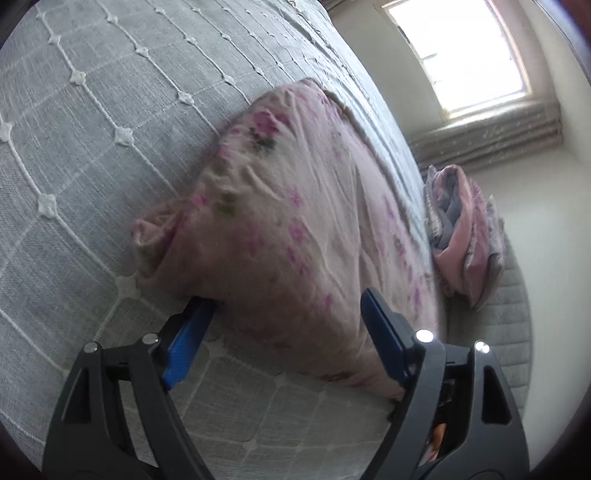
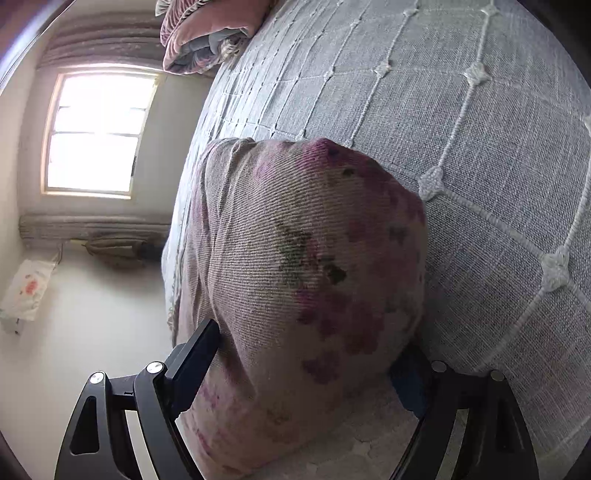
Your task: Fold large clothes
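Bundle [image 1: 295, 221] of floral cloth on bed [image 1: 74, 184] looks soft, bulky, light; left gripper [image 1: 288, 325] and right gripper [image 2: 306, 354] straddle its ends, fingers apart; grip thick folded edges at 6 o'clock.

Floral cloth [image 2: 310, 266], pink, bunched, on grey bedspread [image 2: 480, 147]; between spread fingers of right gripper [image 2: 310, 354]. Folded blanket [image 2: 199, 33] beyond. Window [image 2: 98, 133], wall behind.
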Tool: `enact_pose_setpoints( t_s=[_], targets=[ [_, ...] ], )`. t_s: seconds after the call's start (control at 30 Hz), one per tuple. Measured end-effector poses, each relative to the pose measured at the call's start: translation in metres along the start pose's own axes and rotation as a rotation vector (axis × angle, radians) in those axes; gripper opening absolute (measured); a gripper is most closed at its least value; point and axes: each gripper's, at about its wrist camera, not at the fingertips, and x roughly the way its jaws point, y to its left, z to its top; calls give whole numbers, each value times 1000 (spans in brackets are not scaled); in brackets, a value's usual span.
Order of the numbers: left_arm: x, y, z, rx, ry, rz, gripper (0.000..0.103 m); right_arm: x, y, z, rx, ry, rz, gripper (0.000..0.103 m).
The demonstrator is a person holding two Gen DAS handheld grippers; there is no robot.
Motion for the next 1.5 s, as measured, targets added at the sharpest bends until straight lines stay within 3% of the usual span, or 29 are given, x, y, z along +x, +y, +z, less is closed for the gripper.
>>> enact_pose_setpoints(
  t_s=[0.1,0.27,0.33,0.43,0.53,0.6,0.73,0.93,1.1,1.33,1.5],
  targets=[
    [-1,9,1,-49,2,-39,81,0,-3,3,35,4,36,86],
    [-4,-5,-18,-12,-46,23,83,1,-5,7,43,-15,26,86],
    [-1,-15,-21,37,-57,75,83,3,-2,7,30,-18,12,86],
    [2,-23,-17,101,-83,218,83,2,-2,7,39,-19,24,86],
    [-17,-20,-6,124,-177,294,83,-3,-9,8,83,-5,63,86],
    [-20,-12,4,95,-168,250,83,-5,-12,11,111,0,89,86],
    [1,15,19,3,-4,118,84,-4,-16,14,126,-2,88,86],
    [14,29,44,-102,22,-20,93,0,-8,21,44,-18,24,86],
    [19,17,43,-91,6,-17,98,3,4,19,-24,-45,-8,87],
    [27,3,33,-46,-45,70,101,9,14,15,-67,-68,-38,86],
    [37,-2,35,-70,-84,89,102,25,30,13,-77,-84,-48,86]
  ],
)
